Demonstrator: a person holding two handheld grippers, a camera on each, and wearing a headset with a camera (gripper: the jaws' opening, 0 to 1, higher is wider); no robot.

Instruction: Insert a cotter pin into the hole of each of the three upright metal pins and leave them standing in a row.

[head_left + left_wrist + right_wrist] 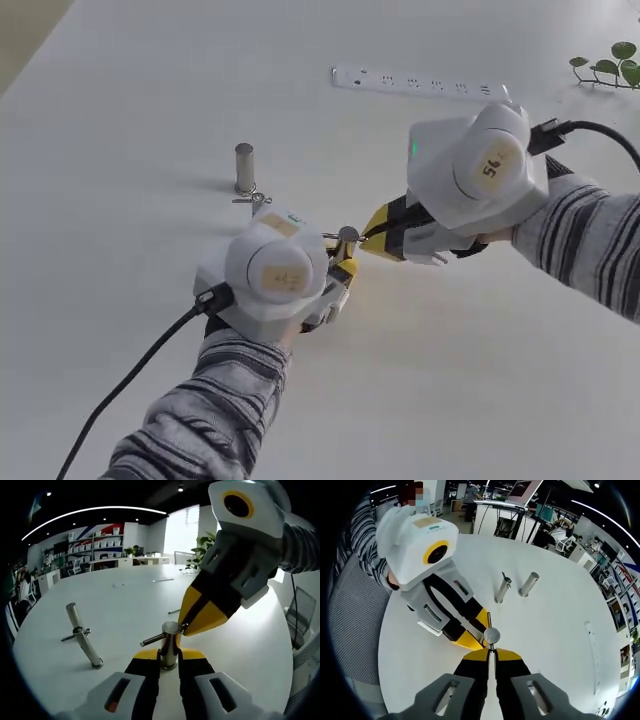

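Left claw (169, 656) clamped on short upright silver metal pin (170, 639) on white tabletop (470, 380) — right claw (491, 656) pinched shut on thin steel cotter pin (151, 639), threaded through its hole. Beyond, second silver pin (503, 589) with cotter fitted, just beside third silver pin (529, 584).

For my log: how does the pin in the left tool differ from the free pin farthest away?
The gripped pin sits between the left tool's jaws; the far pin stands free. The gripped pin carries a cotter pin, held by the right tool; the far pin has none. Both stand upright.
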